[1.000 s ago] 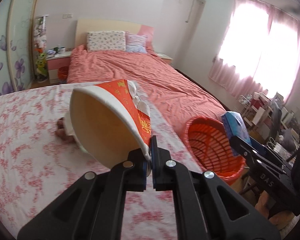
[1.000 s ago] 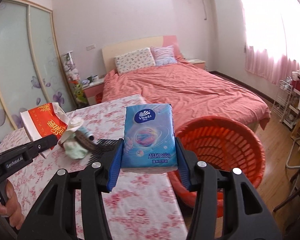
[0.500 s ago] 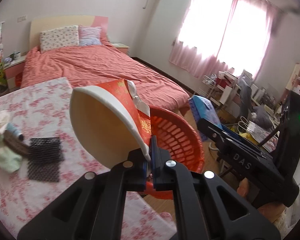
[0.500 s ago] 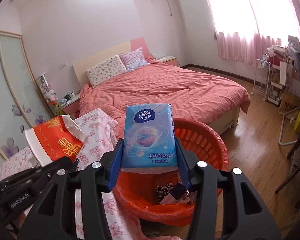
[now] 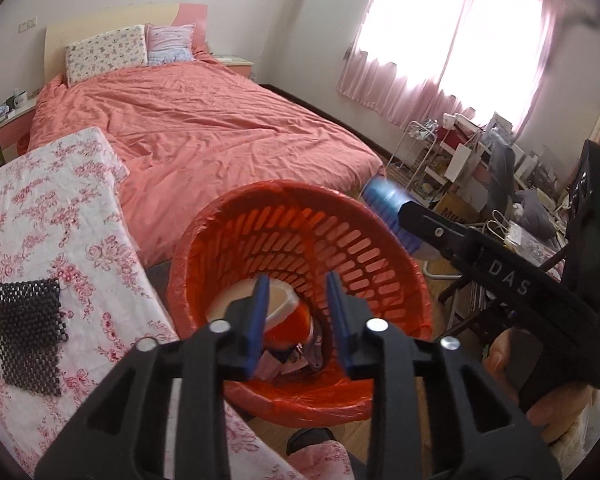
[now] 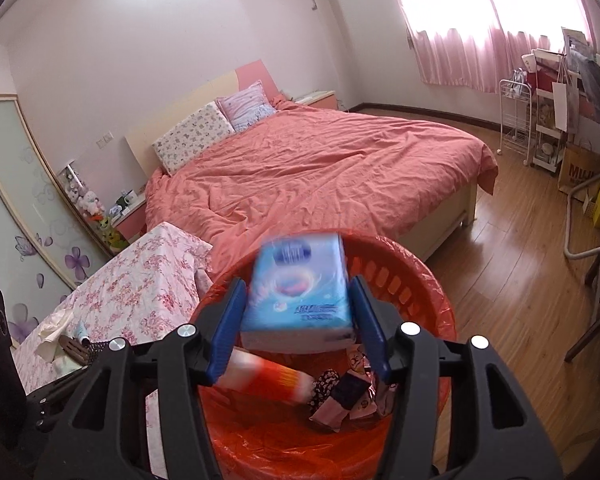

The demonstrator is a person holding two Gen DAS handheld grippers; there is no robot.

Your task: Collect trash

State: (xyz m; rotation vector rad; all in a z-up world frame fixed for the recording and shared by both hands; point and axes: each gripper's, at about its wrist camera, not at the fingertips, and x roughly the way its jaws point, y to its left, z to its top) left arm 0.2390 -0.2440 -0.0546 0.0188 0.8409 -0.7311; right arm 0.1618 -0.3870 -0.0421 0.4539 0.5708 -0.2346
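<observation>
My left gripper is open and empty above the red trash basket. The red and white paper cup lies inside the basket, also showing in the right wrist view. My right gripper is open over the basket. The blue tissue pack is blurred between the spread jaws, free of the pads, above the basket. Wrappers lie on the basket's bottom.
A table with a floral cloth stands left of the basket, holding a black mesh mat and crumpled tissue and small items. A bed with a pink cover lies behind. Shelves and clutter fill the right side.
Both grippers moved over the basket and opened. The paper cup dropped from the left gripper into the basket. The tissue pack came loose from the right gripper's pads.
</observation>
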